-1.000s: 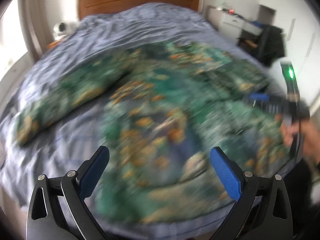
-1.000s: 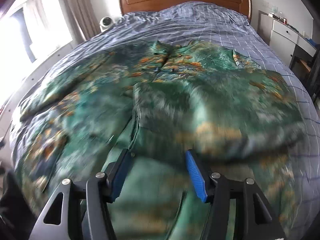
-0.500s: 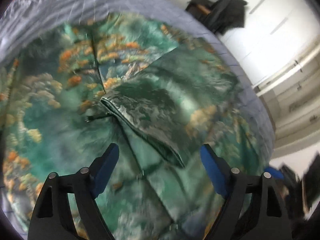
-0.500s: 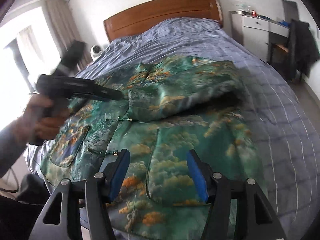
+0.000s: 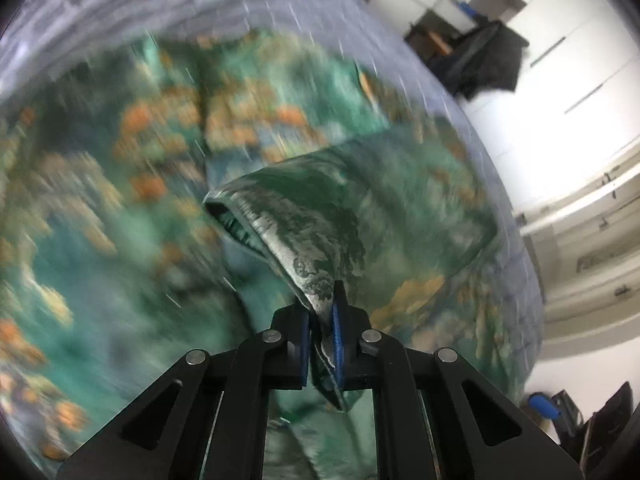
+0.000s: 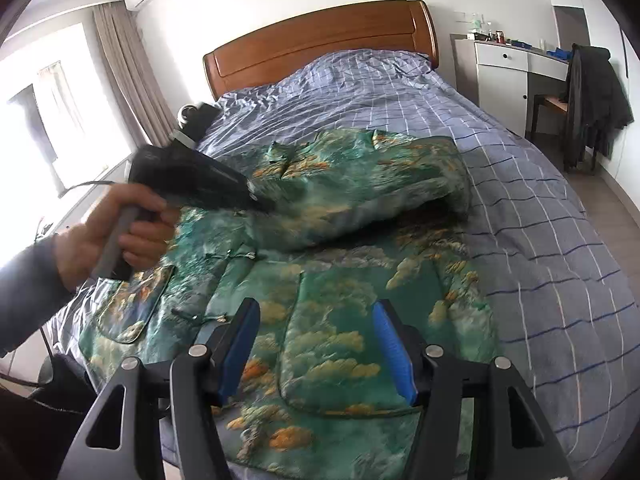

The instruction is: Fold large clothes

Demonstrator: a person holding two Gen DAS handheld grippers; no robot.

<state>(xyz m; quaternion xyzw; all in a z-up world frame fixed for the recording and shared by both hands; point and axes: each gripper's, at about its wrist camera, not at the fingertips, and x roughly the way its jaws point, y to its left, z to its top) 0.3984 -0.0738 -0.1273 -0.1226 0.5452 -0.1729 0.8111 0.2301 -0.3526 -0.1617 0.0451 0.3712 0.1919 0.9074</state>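
A large green jacket (image 6: 340, 280) with orange and cream cloud print lies spread on the bed (image 6: 540, 220). One sleeve (image 6: 360, 184) is folded across its chest. In the left wrist view my left gripper (image 5: 320, 344) is shut on the cuff of that sleeve (image 5: 304, 232) and holds it lifted off the jacket (image 5: 100, 220). In the right wrist view the left gripper (image 6: 256, 200) reaches in from the left, held by a hand. My right gripper (image 6: 316, 344) is open and empty above the jacket's hem near the foot of the bed.
The bed has a blue checked cover and a wooden headboard (image 6: 320, 44). A white dresser (image 6: 504, 68) and a chair with a dark coat (image 6: 592, 96) stand to the right. Curtains (image 6: 124, 72) and a window are on the left.
My left gripper has closed on the sleeve cuff and lifted it. My right gripper has drawn back toward the foot of the bed and stays open.
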